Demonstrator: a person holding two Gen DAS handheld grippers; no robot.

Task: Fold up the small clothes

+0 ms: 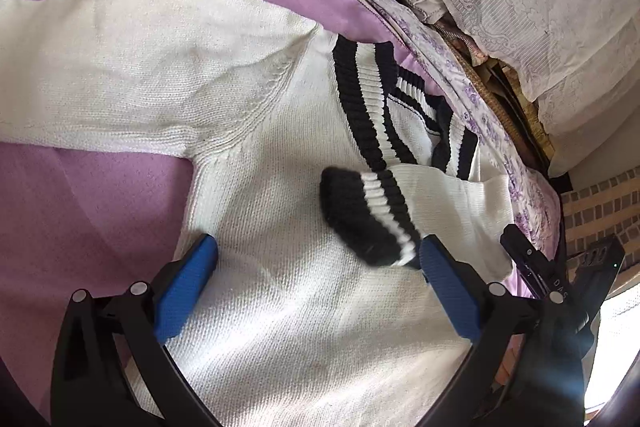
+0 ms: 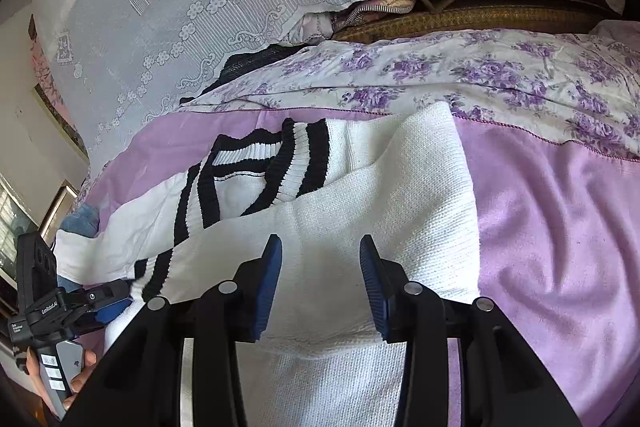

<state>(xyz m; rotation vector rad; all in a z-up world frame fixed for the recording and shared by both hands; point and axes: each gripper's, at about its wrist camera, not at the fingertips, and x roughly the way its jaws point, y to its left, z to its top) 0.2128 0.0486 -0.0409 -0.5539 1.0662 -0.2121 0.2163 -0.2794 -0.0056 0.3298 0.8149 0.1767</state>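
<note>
We have a white knitted sweater with black-and-white striped ribbing [image 1: 280, 155] lying flat on the lilac bedspread [image 1: 80, 211], its striped V-neck collar [image 1: 372, 107] toward the floral purple-and-white quilt edge [image 2: 480, 75]. One sleeve is already laid across the chest, its black striped cuff [image 1: 368, 215] resting on the body; the other sleeve [image 1: 120, 67] lies spread out sideways on the spread.

Our left gripper [image 1: 318, 267] hangs over the sweater's body with its blue-padded jaws wide apart and nothing between them; its right pad sits just beside the cuff, and we cannot tell whether it touches it. Our right gripper [image 2: 320, 275] hovers over the folded sleeve with its jaws partly open; cloth lies beneath them, but the pads do not appear to pinch it.

We judge the step in hand to be settling the folded sleeve before taking the second one. To do it well, we should keep the cuff inside the body's outline, press the fold flat rather than drag it, and then pick the spread sleeve near its cuff, taking only the sleeve and not the spread beneath. Loose knit stretches and snags easily, so a shallow, gentle pinch suits it.
</note>
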